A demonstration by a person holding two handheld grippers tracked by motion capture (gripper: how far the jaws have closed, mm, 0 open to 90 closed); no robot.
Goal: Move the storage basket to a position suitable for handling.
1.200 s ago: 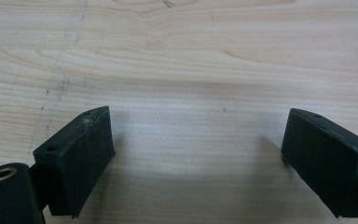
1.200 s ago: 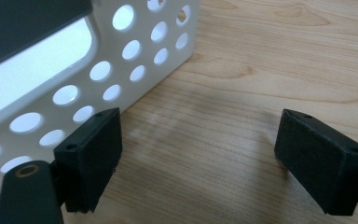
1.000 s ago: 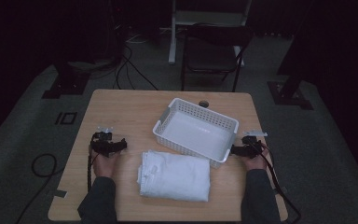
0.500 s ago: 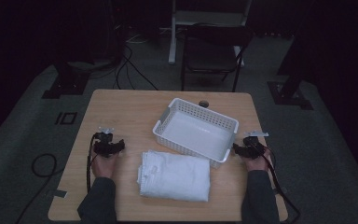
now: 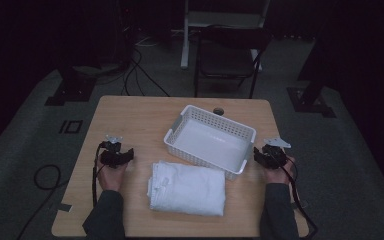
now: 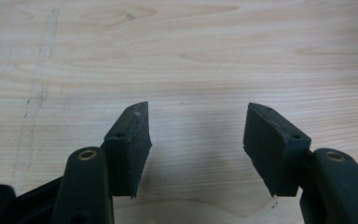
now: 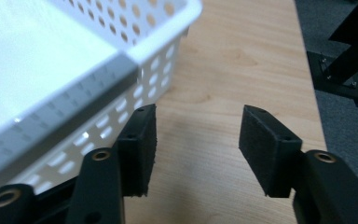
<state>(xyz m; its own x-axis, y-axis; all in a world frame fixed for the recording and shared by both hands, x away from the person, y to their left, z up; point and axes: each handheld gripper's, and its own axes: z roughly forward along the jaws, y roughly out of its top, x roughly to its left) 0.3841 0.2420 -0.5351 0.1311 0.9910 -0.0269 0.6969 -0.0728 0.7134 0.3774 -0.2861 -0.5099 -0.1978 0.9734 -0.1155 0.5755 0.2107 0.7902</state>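
- Folded white cloth towel (image 5: 188,189) lies flat on the pale wooden table (image 5: 135,117), near your edge, just in front of the white perforated plastic basket (image 5: 210,141), which holds nothing.
- Your left gripper (image 5: 115,156) hovers over bare wood beside the towel; its jaws have just been closing, a moderate gap between them with nothing in it.
- Your right gripper (image 5: 270,156) sits by the basket's corner, jaws likewise just closing on nothing.
- Judged from this: towel untouched, the work hardly begun; picking it up is all ahead.
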